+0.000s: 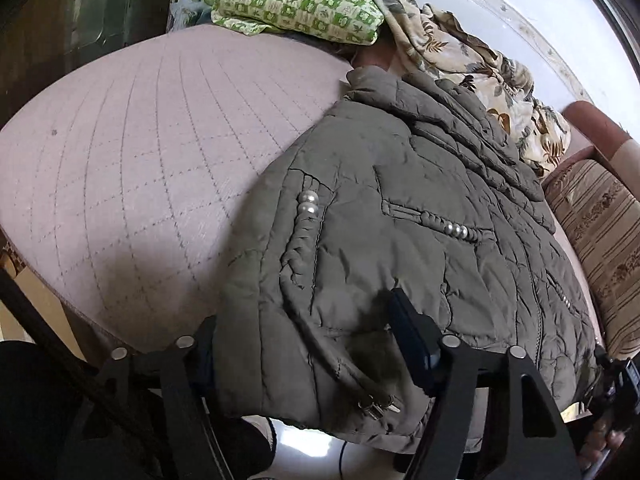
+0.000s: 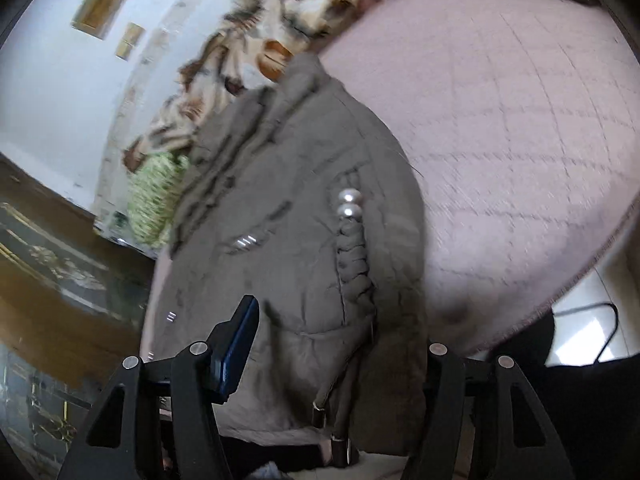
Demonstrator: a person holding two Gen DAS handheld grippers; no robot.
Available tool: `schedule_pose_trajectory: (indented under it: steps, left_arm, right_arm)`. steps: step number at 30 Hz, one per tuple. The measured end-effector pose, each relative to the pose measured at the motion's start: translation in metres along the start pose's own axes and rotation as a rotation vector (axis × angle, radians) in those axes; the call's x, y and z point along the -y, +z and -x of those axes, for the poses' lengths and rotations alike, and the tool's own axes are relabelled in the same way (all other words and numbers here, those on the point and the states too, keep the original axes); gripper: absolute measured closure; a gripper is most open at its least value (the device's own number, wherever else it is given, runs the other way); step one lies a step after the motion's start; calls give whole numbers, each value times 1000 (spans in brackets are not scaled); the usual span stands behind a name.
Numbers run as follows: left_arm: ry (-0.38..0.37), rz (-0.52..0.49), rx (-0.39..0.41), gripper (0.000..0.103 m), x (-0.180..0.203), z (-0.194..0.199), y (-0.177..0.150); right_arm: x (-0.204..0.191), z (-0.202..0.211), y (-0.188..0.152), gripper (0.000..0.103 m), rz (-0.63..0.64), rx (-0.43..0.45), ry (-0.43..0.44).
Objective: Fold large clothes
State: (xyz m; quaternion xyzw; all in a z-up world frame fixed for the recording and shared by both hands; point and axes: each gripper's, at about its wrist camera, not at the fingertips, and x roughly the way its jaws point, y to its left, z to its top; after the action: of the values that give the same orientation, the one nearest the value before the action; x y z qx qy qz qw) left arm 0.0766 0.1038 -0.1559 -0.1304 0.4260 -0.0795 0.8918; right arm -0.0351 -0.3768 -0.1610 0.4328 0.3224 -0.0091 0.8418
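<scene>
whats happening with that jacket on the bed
A person with a tool in each hand is working on a grey-brown padded jacket spread on a pink quilted bed. Both tools sit at the hem nearest the person: the left tool and the right tool each have hem fabric between their fingers. Whether either is pinching it yet is unclear. No fold is visible yet. A green checked pillow and a floral blanket lie beyond.

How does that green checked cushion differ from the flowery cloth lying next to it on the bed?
The green checked cushion is plump and tidy, patterned in small green and cream squares; the flowery cloth is crumpled and loose, with brown and grey leaves on beige. The cushion sits as one compact block, while the cloth trails in a long heap past the grey jacket. Both lie along the far edge of the pink quilted bed.
</scene>
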Motion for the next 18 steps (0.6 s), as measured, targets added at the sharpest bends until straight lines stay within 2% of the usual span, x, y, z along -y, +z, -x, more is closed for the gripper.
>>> schedule_pose_trajectory:
  steps: [1, 3, 5, 6, 7, 9, 10, 11, 13, 14, 15, 16, 18]
  left_arm:
    - [3, 5, 0, 36, -1, -1, 0]
    - [4, 12, -1, 37, -1, -3, 0]
    - [11, 10, 6, 37, 0, -4, 0]
    - [14, 5, 8, 37, 1, -5, 0]
    - [23, -10, 12, 37, 5, -4, -1]
    - [27, -25, 18, 37, 9, -5, -1]
    - [32, -32, 22, 37, 10, -5, -1]
    - [40, -37, 25, 37, 12, -6, -2]
    - [51, -44, 29, 37, 13, -8, -1]
    - [60, -48, 35, 37, 15, -9, -1]
    - [68, -52, 40, 33, 16, -10, -2]
    - [81, -55, 44, 25, 17, -12, -2]
    - [104, -75, 48, 22, 22, -15, -4]
  right_arm:
    - [2, 0, 1, 39, -9, 4, -3]
    - [13, -10, -1, 46, -40, -29, -87]
    - [11, -12, -2, 46, -37, -27, -105]
    - [6, -13, -3, 47, -15, -33, -102]
    - [2, -13, -3, 52, 6, -36, -70]
    - [-11, -8, -4, 57, 43, -8, 21]
    - [-15, -6, -4, 57, 63, 1, 24]
    - [-16, -9, -4, 57, 75, -3, 0]
    - [-4, -25, -8, 58, 49, -64, -93]
    - [1, -27, -8, 58, 30, -64, -92]
    - [0, -25, -7, 60, 26, -56, -86]
    - [-4, -24, -7, 68, 42, -47, -81]
    - [-13, -24, -10, 71, 94, -26, -100]
